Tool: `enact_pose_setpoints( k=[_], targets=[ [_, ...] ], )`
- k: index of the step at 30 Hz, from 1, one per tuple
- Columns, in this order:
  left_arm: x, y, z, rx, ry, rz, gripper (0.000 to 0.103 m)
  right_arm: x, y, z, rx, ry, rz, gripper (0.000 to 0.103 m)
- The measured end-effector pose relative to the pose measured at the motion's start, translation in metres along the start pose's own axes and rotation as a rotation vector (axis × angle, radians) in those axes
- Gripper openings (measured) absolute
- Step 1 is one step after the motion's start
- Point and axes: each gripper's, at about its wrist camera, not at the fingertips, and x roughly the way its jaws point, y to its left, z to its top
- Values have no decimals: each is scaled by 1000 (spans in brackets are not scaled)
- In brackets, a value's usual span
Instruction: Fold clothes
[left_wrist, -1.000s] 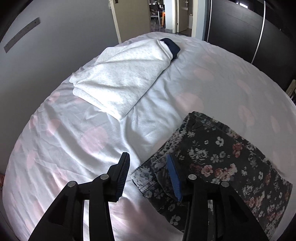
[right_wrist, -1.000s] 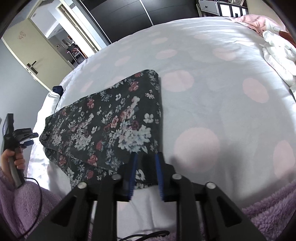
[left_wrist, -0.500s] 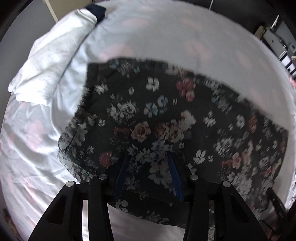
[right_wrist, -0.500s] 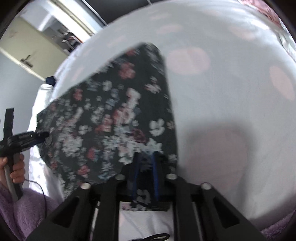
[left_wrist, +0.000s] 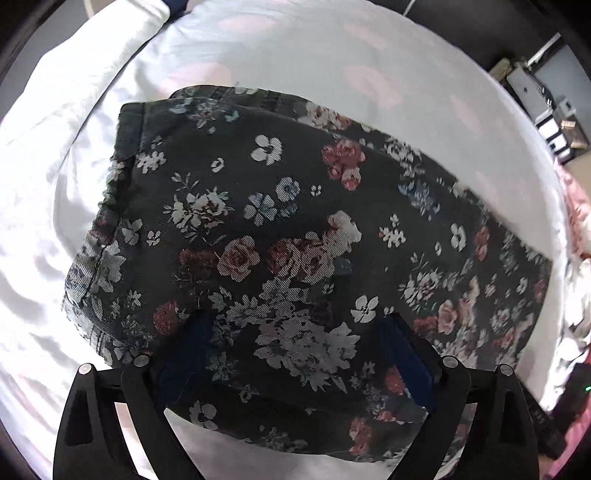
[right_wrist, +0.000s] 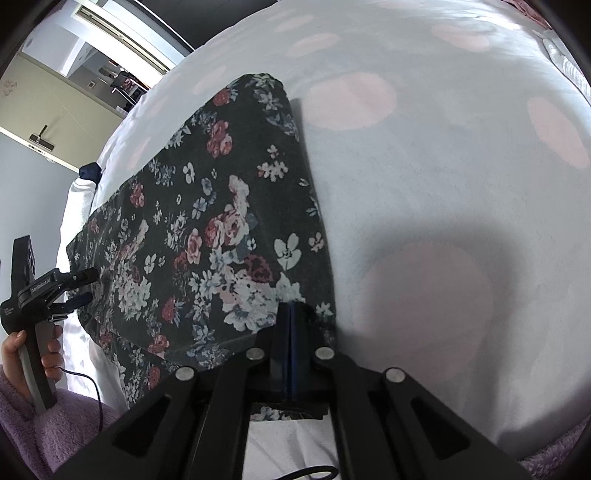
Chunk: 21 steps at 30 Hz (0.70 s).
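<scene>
A dark floral garment (left_wrist: 295, 184) lies spread on the white, pink-dotted bed sheet (left_wrist: 295, 48). My left gripper (left_wrist: 295, 321) is open at its near edge. The wide-apart blue pads (left_wrist: 402, 350) are partly covered by the fabric draped over them. In the right wrist view the same garment (right_wrist: 207, 221) runs away to the left, and my right gripper (right_wrist: 291, 310) is shut on its near corner with the pads pressed together. The left gripper (right_wrist: 74, 291) shows there at the garment's far left edge, held by a hand (right_wrist: 14, 347).
A folded white garment with a navy collar (left_wrist: 74, 74) lies at the bed's upper left. Pink and white clothes (left_wrist: 580, 229) are piled at the right edge. Shelves (left_wrist: 554, 122) stand beyond the bed. A purple fleece sleeve (right_wrist: 44, 424) and a cable are at lower left.
My left gripper moved from the garment's left corner in under its edge, still open. The right gripper's jaws closed on the near corner, and the fabric looms closer in both views.
</scene>
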Motion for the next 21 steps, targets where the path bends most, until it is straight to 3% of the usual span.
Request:
enact_pose_setpoints(
  k=[5, 14, 17, 21],
  targets=[
    [14, -33, -1, 139, 38, 165, 97, 0, -3, 0, 26, -3, 24, 0],
    [18, -41, 3, 135, 42, 175, 101, -15, 5, -6, 0, -63, -8, 0],
    [18, -45, 3, 136, 39, 178, 101, -35, 2, -5, -15, -121, 21, 6],
    [19, -50, 5, 135, 40, 179, 102, -48, 2, 13, -38, -152, 30, 6]
  ],
)
